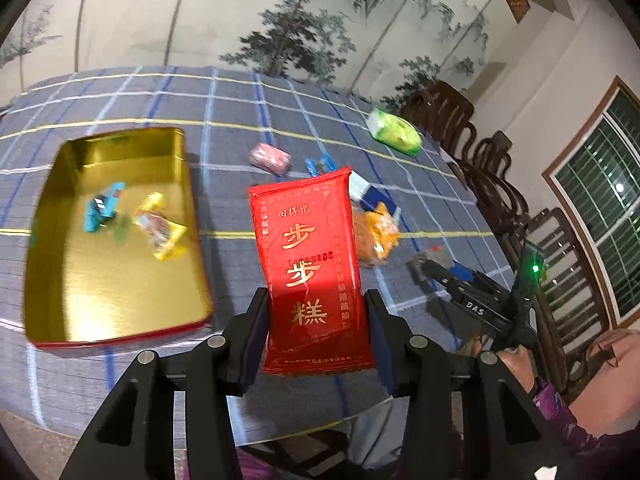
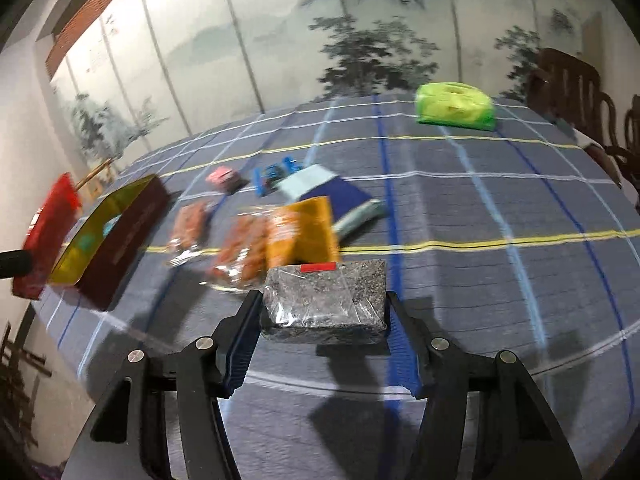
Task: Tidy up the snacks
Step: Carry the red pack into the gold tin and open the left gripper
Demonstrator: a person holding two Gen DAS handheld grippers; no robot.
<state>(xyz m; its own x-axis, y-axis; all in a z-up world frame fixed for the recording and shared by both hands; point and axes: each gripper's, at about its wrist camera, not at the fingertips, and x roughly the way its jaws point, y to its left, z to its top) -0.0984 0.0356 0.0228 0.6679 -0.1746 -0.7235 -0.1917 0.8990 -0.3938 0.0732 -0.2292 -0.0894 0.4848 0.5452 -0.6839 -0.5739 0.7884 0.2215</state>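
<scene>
My left gripper (image 1: 316,300) is shut on a red snack packet (image 1: 308,248) with gold lettering, held upright above the table just right of an open gold tin (image 1: 120,280). Inside the tin lie a blue candy (image 1: 102,208) and a yellow packet (image 1: 160,226). My right gripper (image 2: 325,308) is shut on a grey speckled block (image 2: 320,292) in clear wrap with a red sticker, lifted a little off the cloth. In the right wrist view, the tin (image 2: 120,232) and the red packet (image 2: 48,224) appear at the far left.
On the blue plaid tablecloth (image 2: 480,208) lie orange snack bags (image 2: 280,240), a blue-and-white packet (image 2: 332,196), a blue candy (image 2: 274,176), a pink snack (image 2: 224,178) and a green tissue pack (image 2: 454,106) at the far side. Dark wooden chairs (image 1: 480,152) line the right edge.
</scene>
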